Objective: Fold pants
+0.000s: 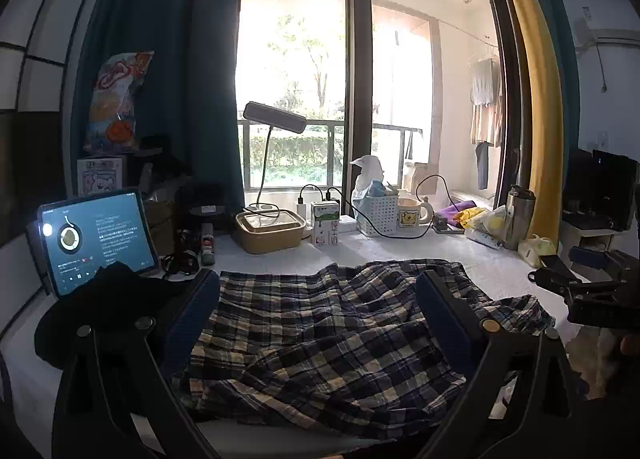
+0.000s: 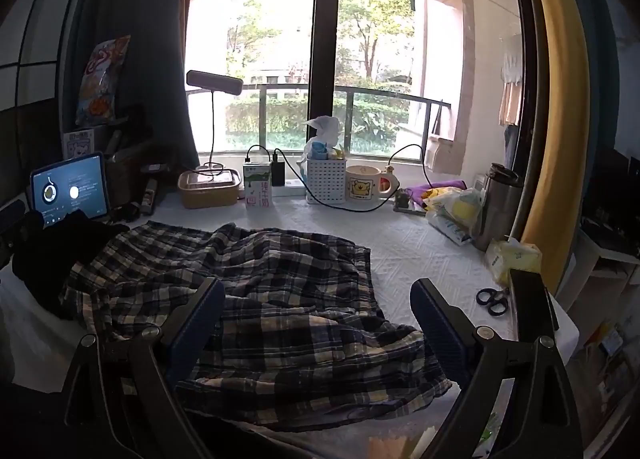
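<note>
Right wrist: one pants [image 2: 256, 311], crumpled.

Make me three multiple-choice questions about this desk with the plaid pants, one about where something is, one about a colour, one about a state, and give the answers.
1. Where do the scissors lie?
A. on the white cloth right of the plaid pants
B. in the white basket
C. on the tablet

2. What colour is the curtain at the right of the window?
A. red
B. yellow
C. white

3. How do the right tongs stand?
A. shut on the pants
C. open above the pants
B. shut on the mug

Answers: 1 A, the black scissors rest on bare cloth beside the pants. 2 B, it hangs yellow along the frame. 3 C, both fingers stand wide apart with nothing clamped.
</note>
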The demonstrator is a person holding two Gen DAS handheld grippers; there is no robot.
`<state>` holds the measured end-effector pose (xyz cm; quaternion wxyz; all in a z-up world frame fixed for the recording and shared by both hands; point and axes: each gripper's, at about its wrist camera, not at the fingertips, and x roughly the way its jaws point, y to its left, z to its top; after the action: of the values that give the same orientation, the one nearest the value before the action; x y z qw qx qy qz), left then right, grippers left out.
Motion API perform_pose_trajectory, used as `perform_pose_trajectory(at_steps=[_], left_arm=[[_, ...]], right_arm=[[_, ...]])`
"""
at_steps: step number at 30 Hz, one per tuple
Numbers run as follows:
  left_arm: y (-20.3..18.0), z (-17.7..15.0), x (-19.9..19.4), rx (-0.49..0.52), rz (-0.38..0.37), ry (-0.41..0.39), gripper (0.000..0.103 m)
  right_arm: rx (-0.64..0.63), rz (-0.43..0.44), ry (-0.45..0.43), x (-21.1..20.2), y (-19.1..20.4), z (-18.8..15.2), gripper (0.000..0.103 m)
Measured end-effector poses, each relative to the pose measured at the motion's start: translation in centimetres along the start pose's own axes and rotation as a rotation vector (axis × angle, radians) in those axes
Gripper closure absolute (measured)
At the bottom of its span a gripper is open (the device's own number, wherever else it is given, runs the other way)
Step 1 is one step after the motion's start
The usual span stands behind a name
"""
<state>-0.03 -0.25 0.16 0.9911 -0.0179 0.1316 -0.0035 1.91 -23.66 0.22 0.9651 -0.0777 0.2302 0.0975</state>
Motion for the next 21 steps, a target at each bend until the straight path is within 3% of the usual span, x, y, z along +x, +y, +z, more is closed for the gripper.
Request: perform_pose_trajectory(at_steps=[21], left_arm=[[0.2, 0.1, -0.3, -0.006, 0.013, -0.001, 0.006]], right_arm=[[-0.003, 0.009, -0.009, -0.1, 0.8, -0.1, 0.008]])
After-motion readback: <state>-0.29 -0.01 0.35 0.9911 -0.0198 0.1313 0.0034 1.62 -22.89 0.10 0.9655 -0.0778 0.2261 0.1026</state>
